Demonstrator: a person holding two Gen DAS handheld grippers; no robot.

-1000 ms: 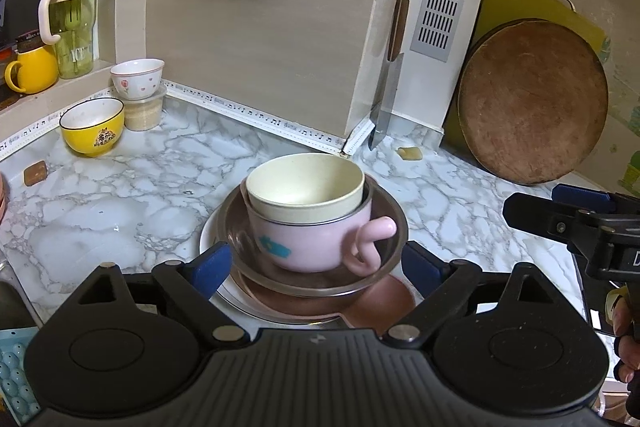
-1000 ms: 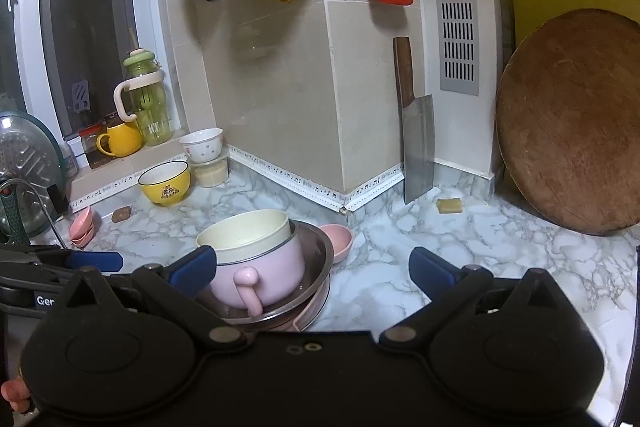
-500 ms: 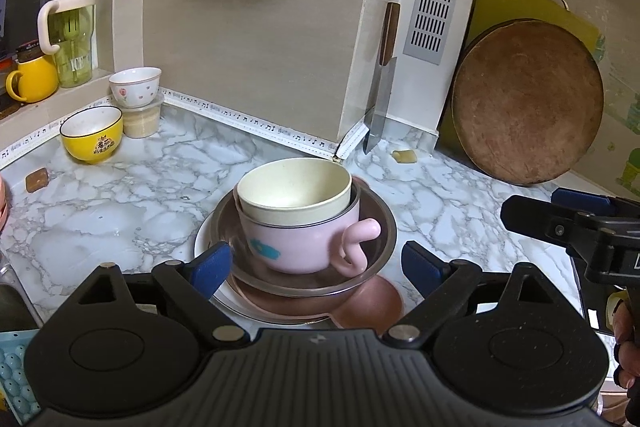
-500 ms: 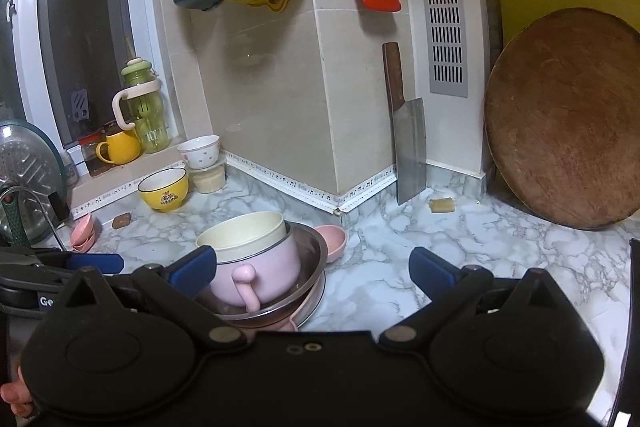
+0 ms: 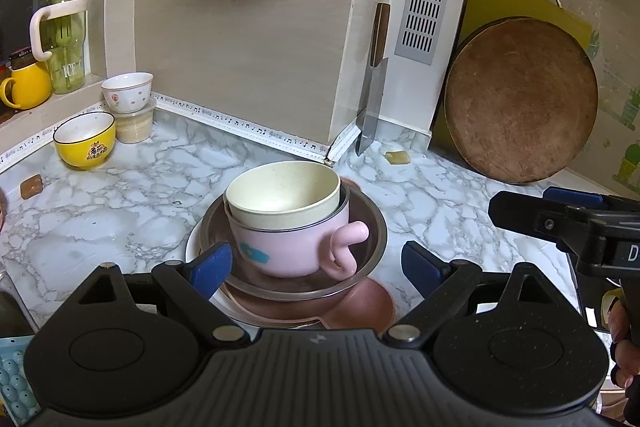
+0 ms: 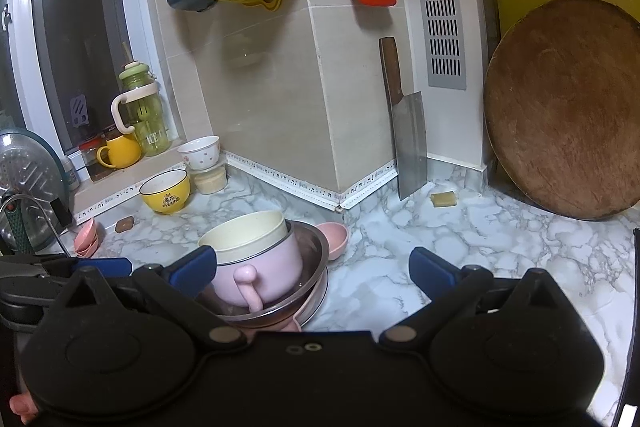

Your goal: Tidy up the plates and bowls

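Marble surface (image 5: 100,227) carries your nested stack near its middle: a white plate (image 5: 191,247) lowest, a pink plate (image 5: 360,303) on it, a steel bowl (image 5: 372,227), a pink handled cup (image 5: 288,247) and, innermost, a cream bowl (image 5: 280,187). A yellow bowl (image 5: 85,139), a white bowl (image 5: 127,93) on a tub, and a small pink bowl (image 6: 334,237) stand apart, so this fits either gathering strays or a stack about to be split; judge which before closing. Your left tool (image 5: 316,263) and right tool (image 6: 310,267) both gape wide, holding nothing. Since a second ago both views have drawn back slightly; the stack sits unchanged.
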